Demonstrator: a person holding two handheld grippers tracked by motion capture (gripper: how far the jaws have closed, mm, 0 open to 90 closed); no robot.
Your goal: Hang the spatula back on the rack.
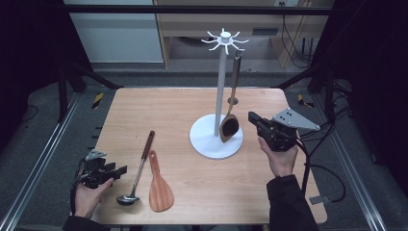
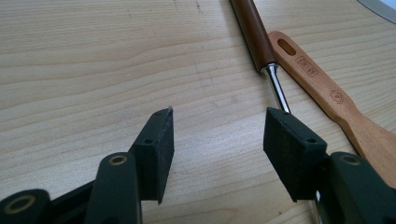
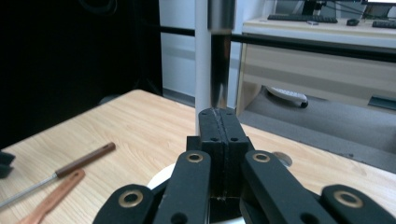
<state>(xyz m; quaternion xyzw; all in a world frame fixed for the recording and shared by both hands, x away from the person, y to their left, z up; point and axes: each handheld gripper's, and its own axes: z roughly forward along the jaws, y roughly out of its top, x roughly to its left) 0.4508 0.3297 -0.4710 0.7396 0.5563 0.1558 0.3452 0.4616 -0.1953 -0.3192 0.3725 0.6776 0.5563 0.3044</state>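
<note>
Here, my inventory:
Right claw: pressed together, empty, just beside the hanging spatula on the rack.
Left claw: spread, empty, near ladle on table.

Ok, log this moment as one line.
left gripper: open beside wood-handled steel ladle | right gripper: shut, empty, near white hook stand | dark spatula: hanging | flat wooden spatula: on table
</note>
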